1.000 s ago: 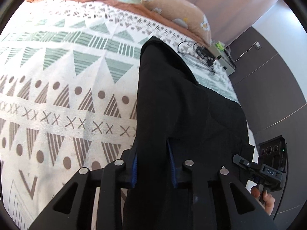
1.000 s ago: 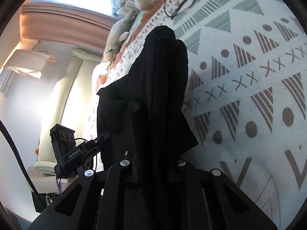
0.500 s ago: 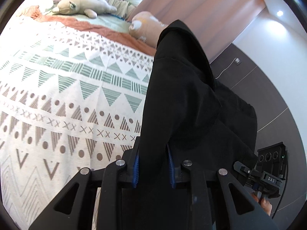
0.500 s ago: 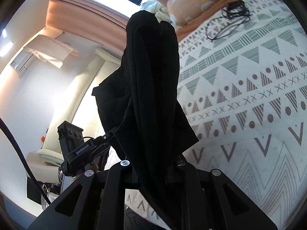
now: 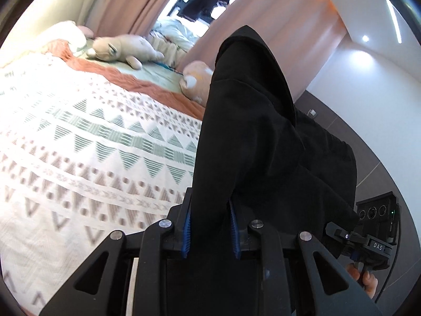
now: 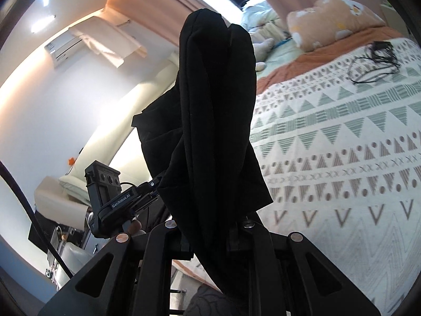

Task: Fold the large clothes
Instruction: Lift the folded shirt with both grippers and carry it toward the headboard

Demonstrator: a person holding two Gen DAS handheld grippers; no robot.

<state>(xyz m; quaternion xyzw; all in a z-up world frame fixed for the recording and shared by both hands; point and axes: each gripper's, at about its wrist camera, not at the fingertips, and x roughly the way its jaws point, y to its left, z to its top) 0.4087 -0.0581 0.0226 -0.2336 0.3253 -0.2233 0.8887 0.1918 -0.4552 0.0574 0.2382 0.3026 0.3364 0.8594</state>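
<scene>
Now both tools have swung upward: the left gripper [image 5: 210, 230] and right gripper [image 6: 209, 234] each pinch the black garment [image 5: 252, 142], lifted clear above the patterned bedspread [image 5: 86, 142], likely ready for spreading flat.

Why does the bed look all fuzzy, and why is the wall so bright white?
Left wrist view: the patterned blanket is smeared by motion blur. Right wrist view: glare washes out the wall beside the black garment, and the fisheye bends the room's edges.

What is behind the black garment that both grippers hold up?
Behind the black garment appear pink curtains and an orange pillow; the rest is covered.
</scene>
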